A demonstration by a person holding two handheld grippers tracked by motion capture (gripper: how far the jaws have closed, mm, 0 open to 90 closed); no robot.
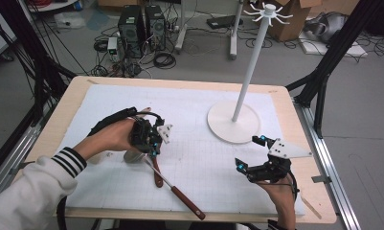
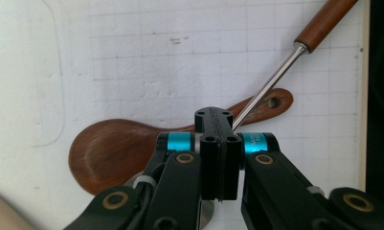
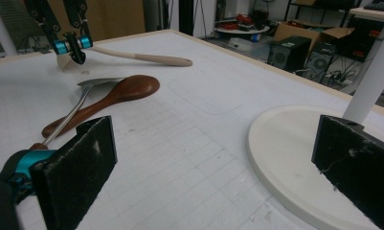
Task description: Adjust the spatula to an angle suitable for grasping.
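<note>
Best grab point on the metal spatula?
Take the spatula by its brown handle, at the end nearest the person. Come from above with the jaws across it. The handle lies flat on the mat, clear of everything else, and is thicker than the thin shaft. The shaft crosses the wooden spoon, and the blade sits by the left gripper.

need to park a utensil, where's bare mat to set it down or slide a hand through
Free: the far left mat behind the left gripper, and the middle stretch between the utensils and the white stand base. Crowded: near left, where the wooden spoon and metal spatula cross under the shut left gripper; the open right gripper sits by the base.
</note>
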